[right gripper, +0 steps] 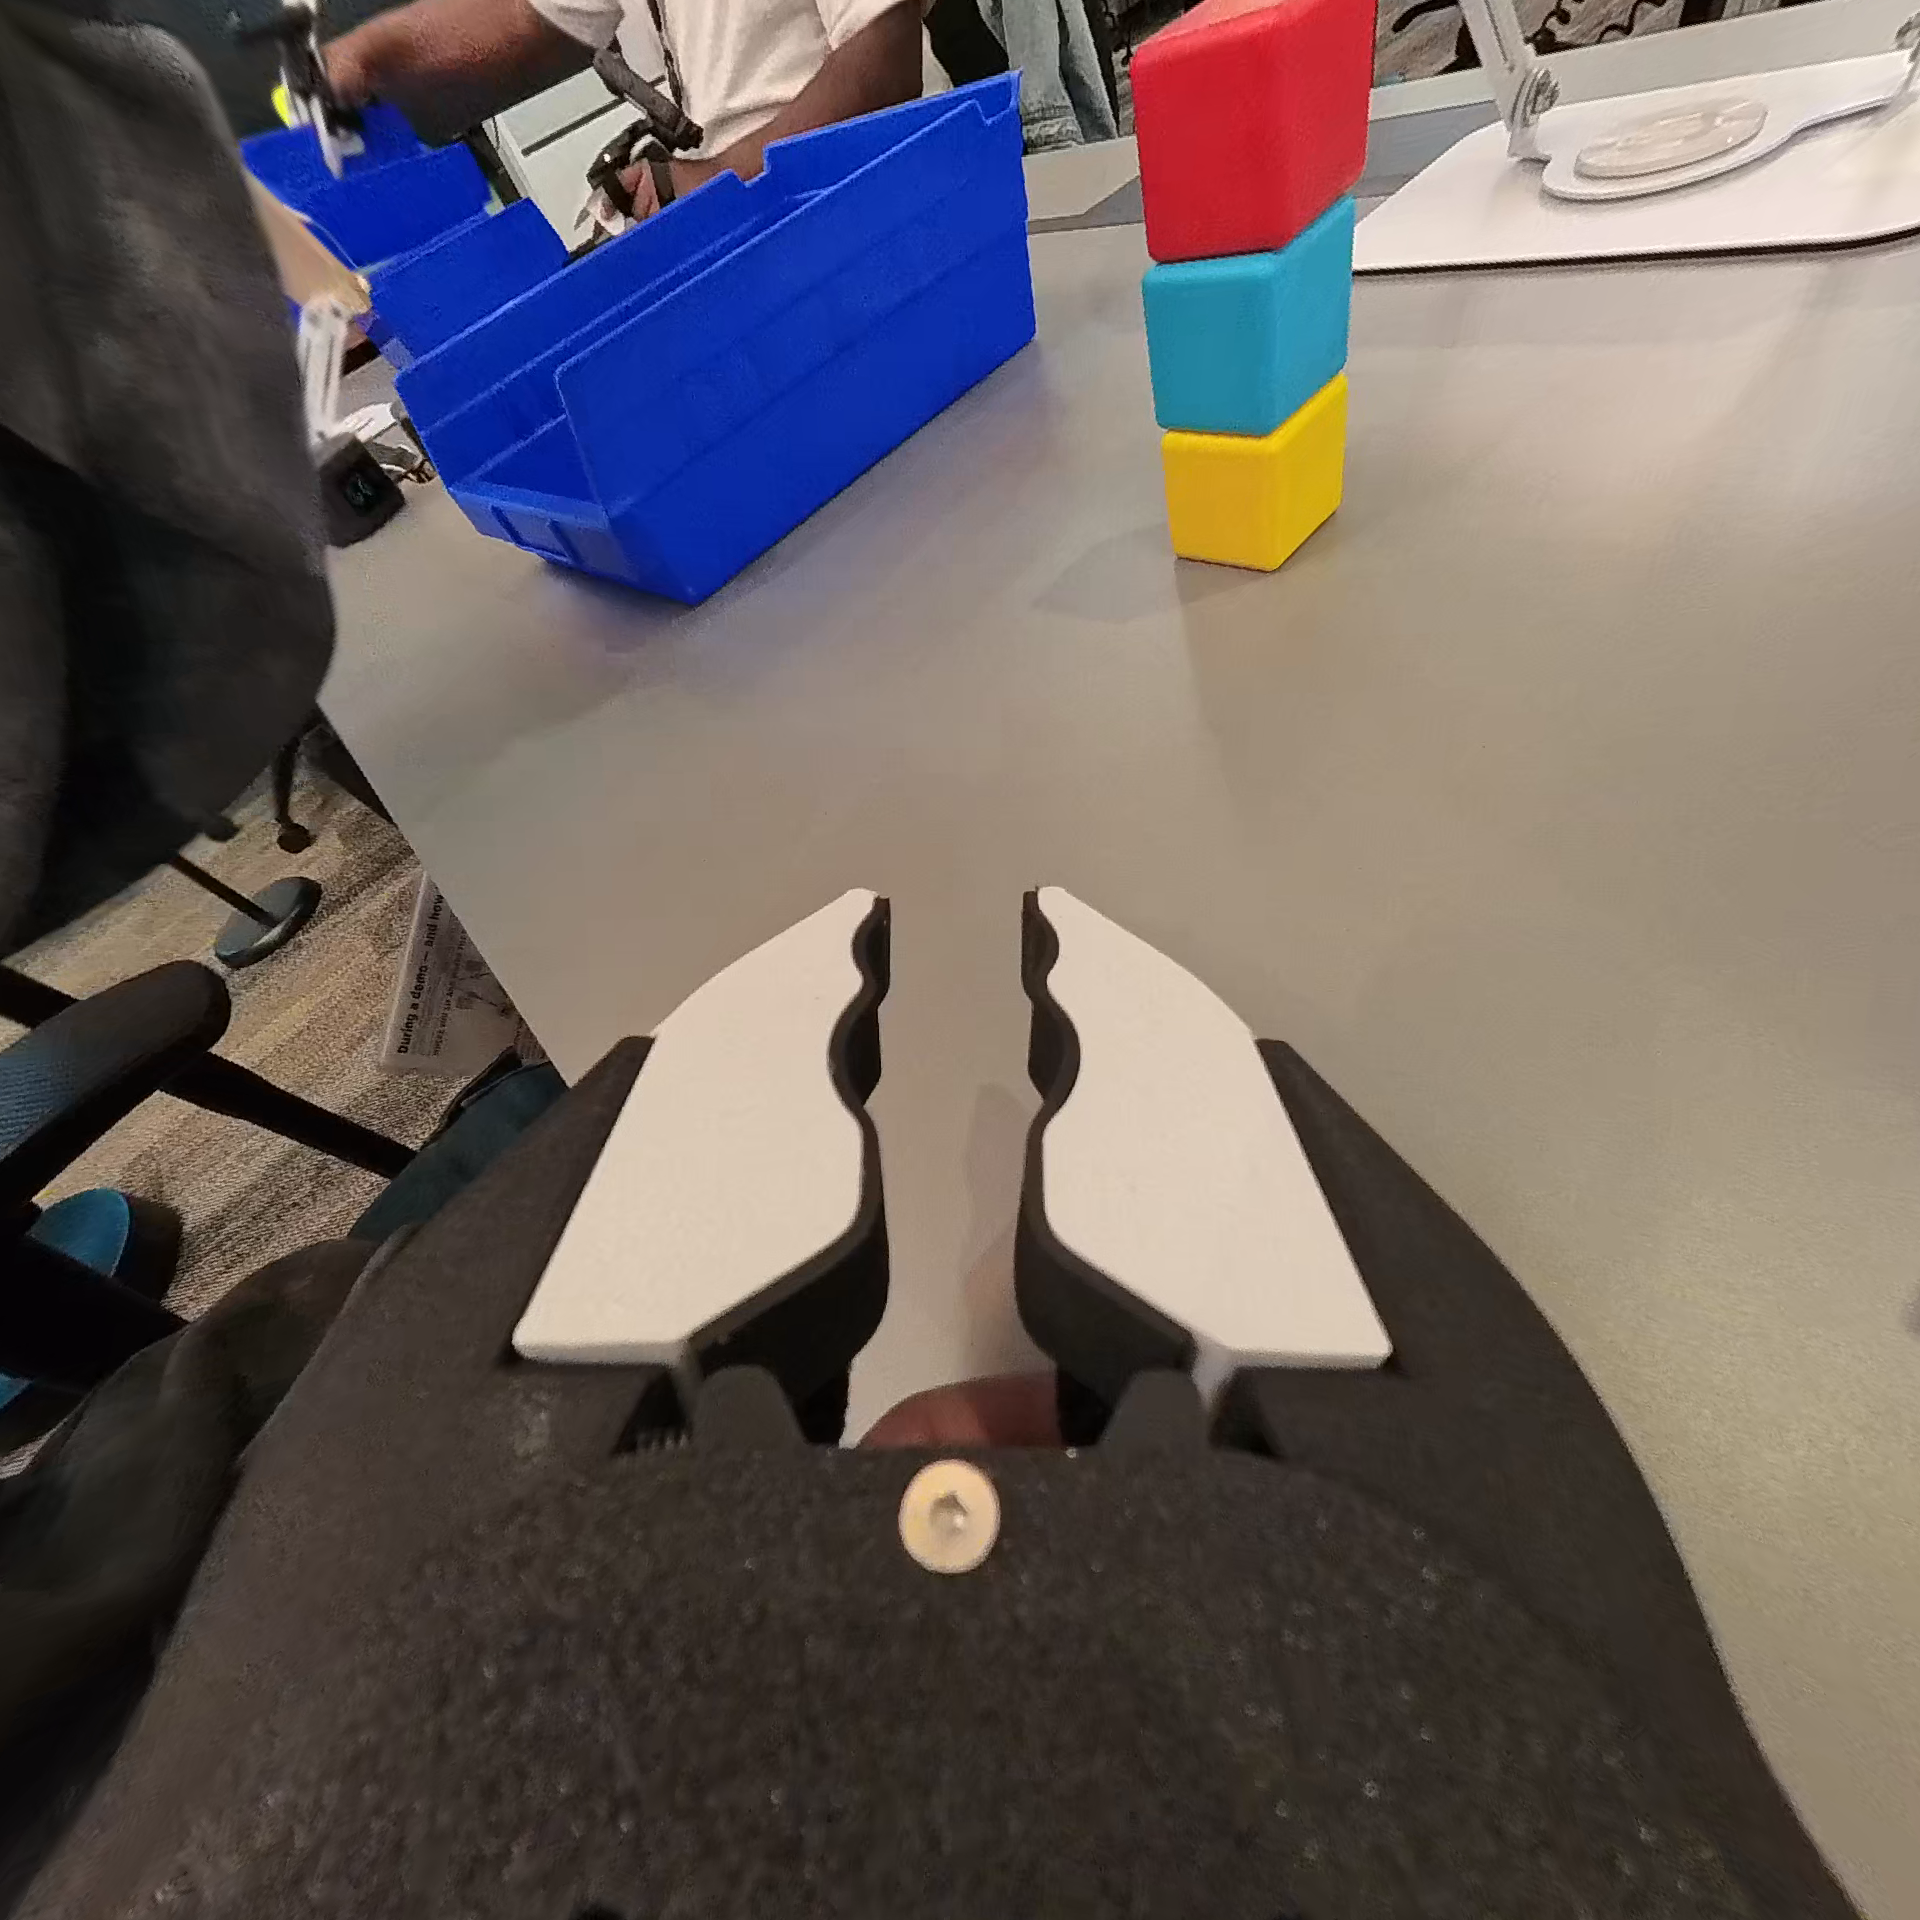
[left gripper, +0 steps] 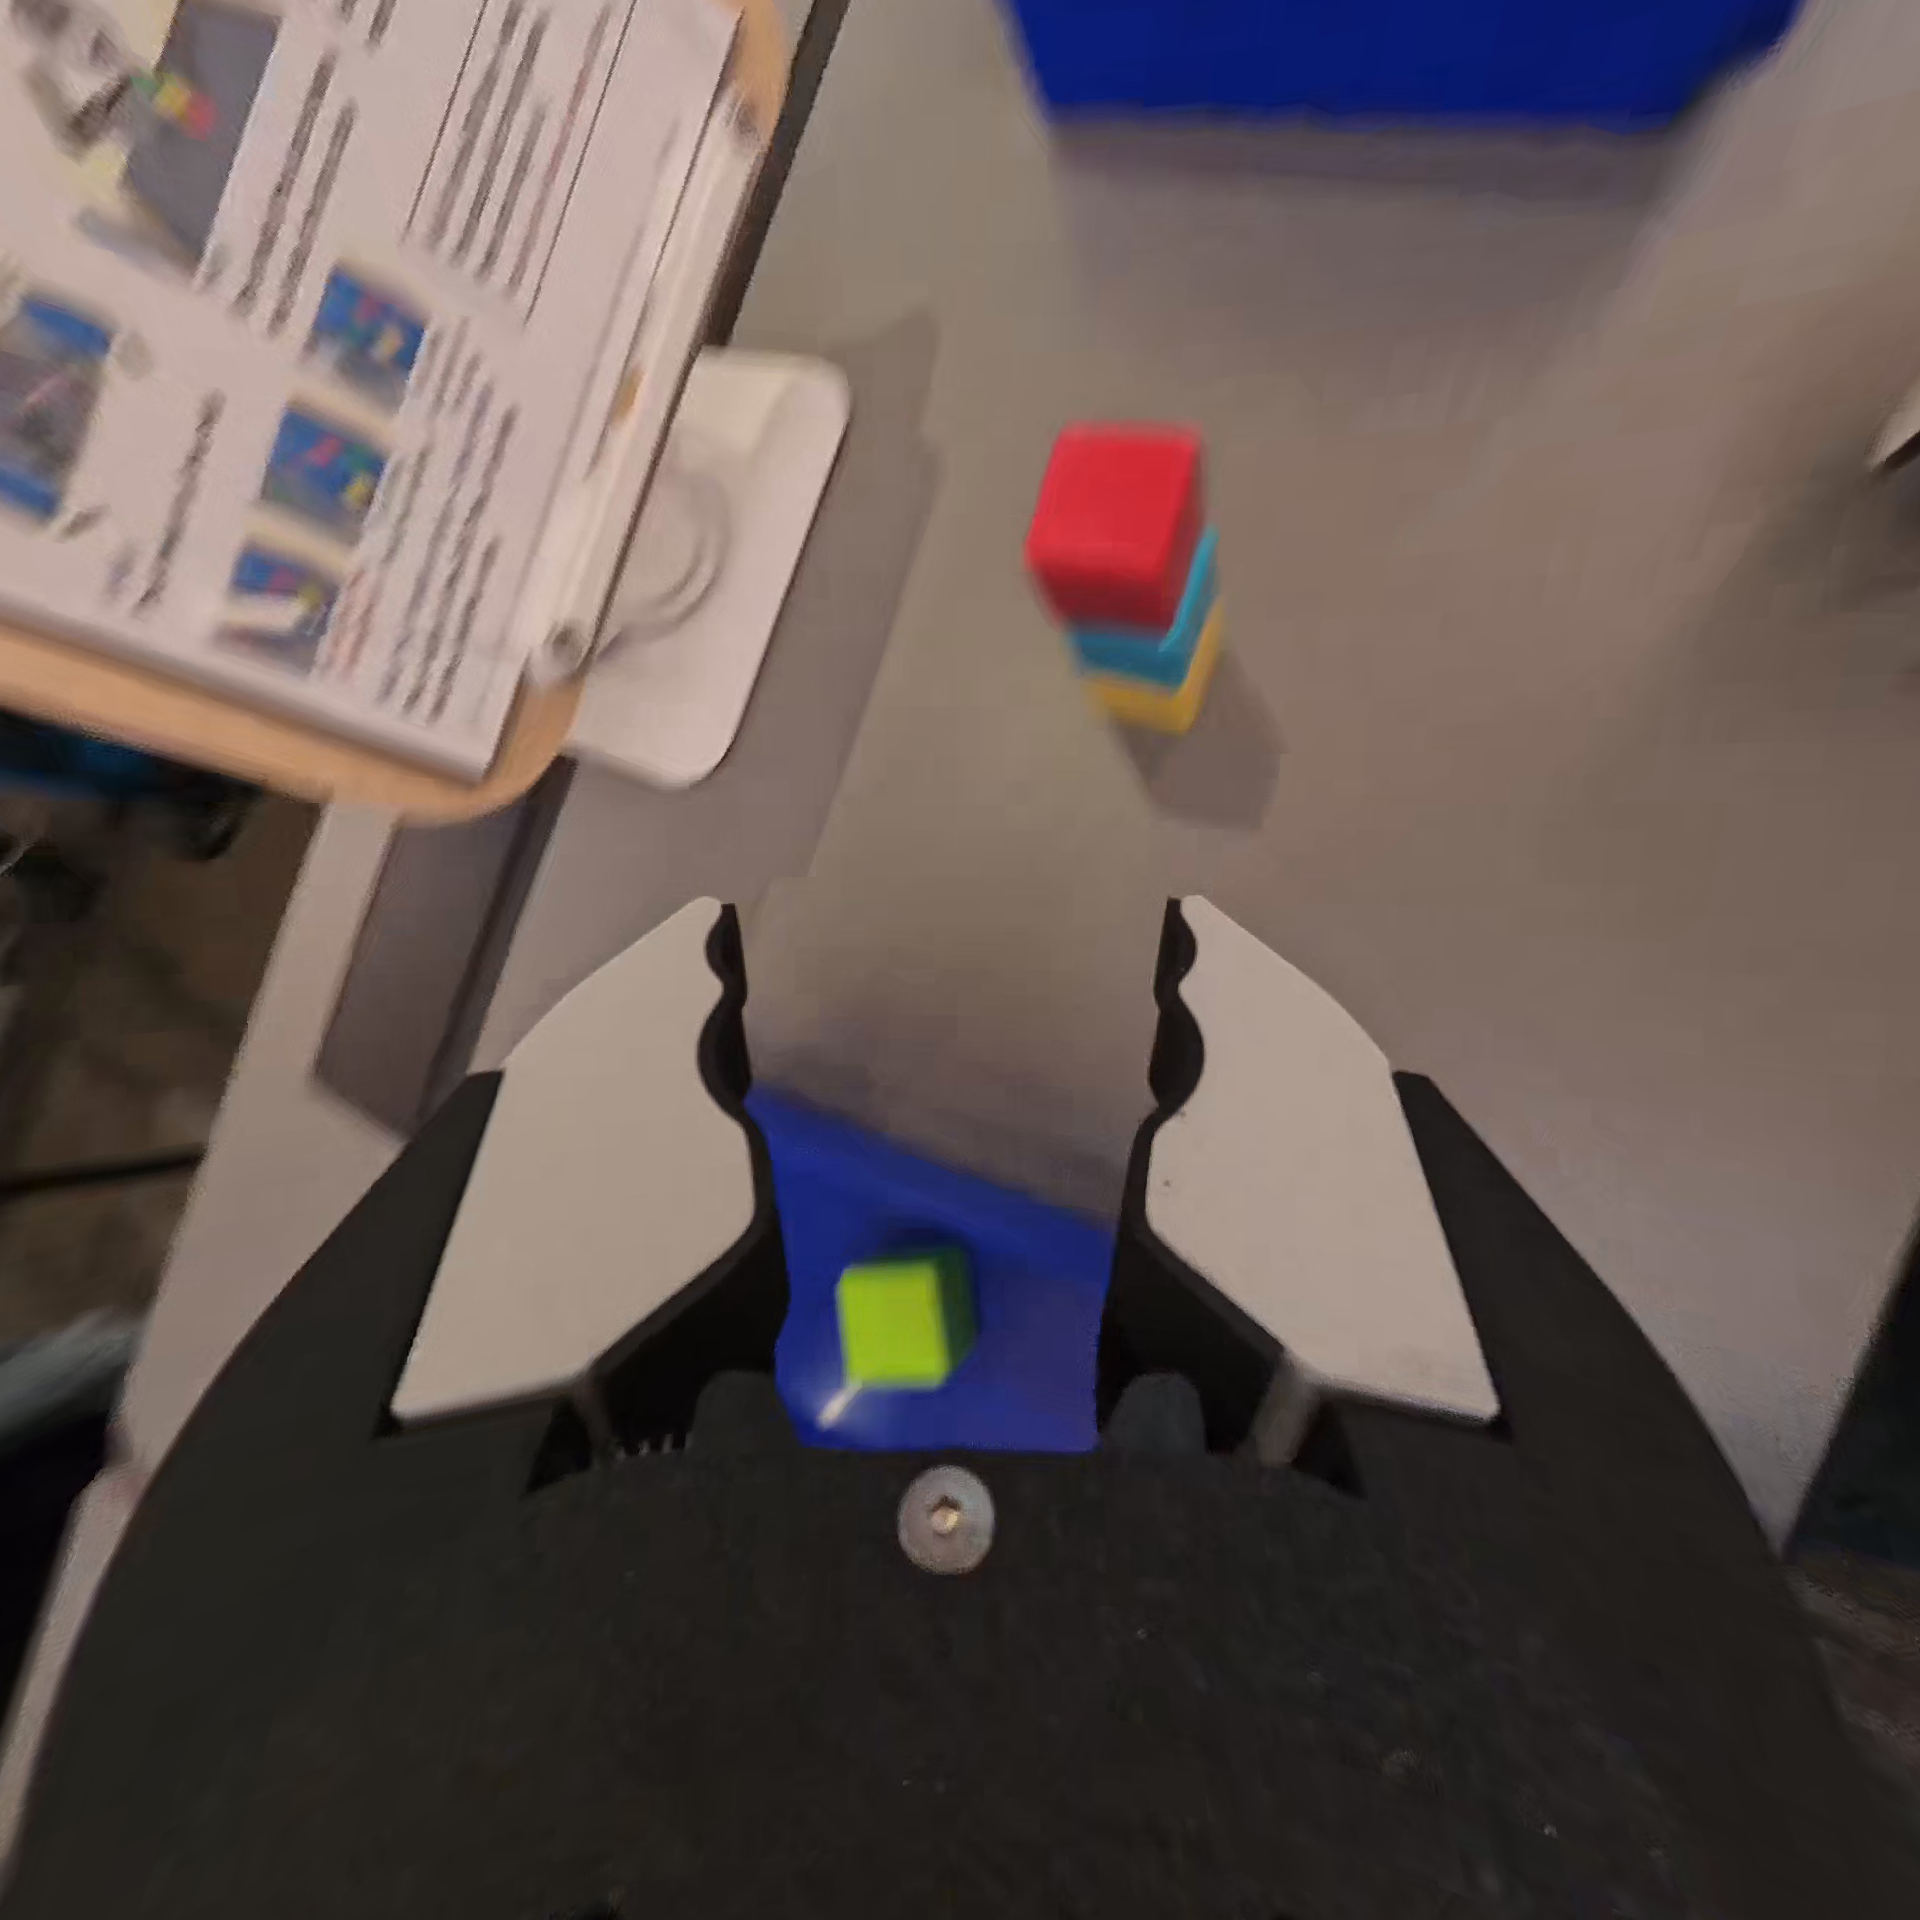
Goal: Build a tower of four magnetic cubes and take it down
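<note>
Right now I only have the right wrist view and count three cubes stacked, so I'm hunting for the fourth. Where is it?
Observer: A green cube lies in a blue bin, directly below the left gripper.
Operator: Is that gripper holding it?
Observer: No. It is open, and the cube shows between its fingers, ungripped.
Operator: Anything close to the tower on that side?
Observer: A clipboard with papers stands tilted to the left of the tower, apart from it.
</note>
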`<move>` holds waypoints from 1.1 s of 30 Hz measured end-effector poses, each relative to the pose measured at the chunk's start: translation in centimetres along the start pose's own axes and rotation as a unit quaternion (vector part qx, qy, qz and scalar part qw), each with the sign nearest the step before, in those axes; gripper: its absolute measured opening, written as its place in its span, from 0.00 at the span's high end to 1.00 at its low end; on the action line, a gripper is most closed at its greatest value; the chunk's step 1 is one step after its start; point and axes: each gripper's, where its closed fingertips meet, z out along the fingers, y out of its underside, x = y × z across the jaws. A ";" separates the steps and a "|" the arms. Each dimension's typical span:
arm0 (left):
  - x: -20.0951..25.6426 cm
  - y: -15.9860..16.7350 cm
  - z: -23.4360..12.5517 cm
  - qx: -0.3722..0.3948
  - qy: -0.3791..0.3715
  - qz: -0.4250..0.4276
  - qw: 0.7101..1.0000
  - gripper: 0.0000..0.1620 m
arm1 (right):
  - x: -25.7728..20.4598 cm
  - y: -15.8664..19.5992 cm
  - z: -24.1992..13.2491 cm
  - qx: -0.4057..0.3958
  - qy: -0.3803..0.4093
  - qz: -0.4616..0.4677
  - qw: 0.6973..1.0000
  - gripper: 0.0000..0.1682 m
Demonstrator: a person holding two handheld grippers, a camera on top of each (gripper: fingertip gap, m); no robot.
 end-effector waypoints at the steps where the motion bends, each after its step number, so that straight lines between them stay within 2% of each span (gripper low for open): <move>1: -0.7 1.8 -0.9 -0.027 -0.028 0.006 0.999 0.54 | 0.0 0.0 0.0 -0.001 0.000 -0.001 1.000 0.86; 3: -1.8 5.2 -2.3 -0.072 -0.057 -0.001 0.996 0.59 | -0.1 0.1 0.1 -0.006 0.001 -0.005 1.000 0.86; 5: -2.1 8.6 -2.8 -0.113 -0.051 -0.035 0.992 0.58 | -0.2 0.3 0.3 -0.015 -0.001 -0.010 1.000 0.86; 10: -2.6 16.1 -0.9 -0.202 -0.030 -0.071 0.976 0.57 | -0.8 0.6 0.9 -0.030 -0.011 -0.018 0.999 0.86; 17: -2.2 20.8 3.9 -0.223 0.059 -0.122 0.965 0.59 | -1.0 0.9 1.1 -0.042 -0.013 -0.029 0.999 0.86; 20: -2.4 22.9 4.9 -0.256 0.070 -0.123 0.956 0.59 | -1.0 0.9 1.1 -0.041 -0.014 -0.028 0.999 0.86; 23: -2.5 23.9 5.7 -0.258 0.081 -0.134 0.953 0.58 | -1.0 0.8 1.0 -0.036 -0.013 -0.027 0.999 0.86; 25: -2.3 24.4 6.2 -0.261 0.092 -0.135 0.951 0.62 | -0.9 0.8 1.0 -0.035 -0.013 -0.025 0.999 0.86; 26: -2.1 24.5 6.3 -0.259 0.098 -0.132 0.952 0.69 | -0.9 0.8 1.0 -0.036 -0.013 -0.023 0.999 0.86; 28: -2.1 24.3 6.3 -0.250 0.100 -0.125 0.955 0.69 | -0.9 0.9 1.0 -0.038 -0.014 -0.021 0.999 0.86; 31: -2.7 23.1 5.4 -0.235 0.087 -0.113 0.962 0.69 | -0.9 0.9 1.1 -0.041 -0.015 -0.018 0.999 0.87; 33: -3.3 21.0 3.8 -0.214 0.074 -0.106 0.968 0.69 | -0.9 0.9 1.1 -0.040 -0.015 -0.018 0.999 0.87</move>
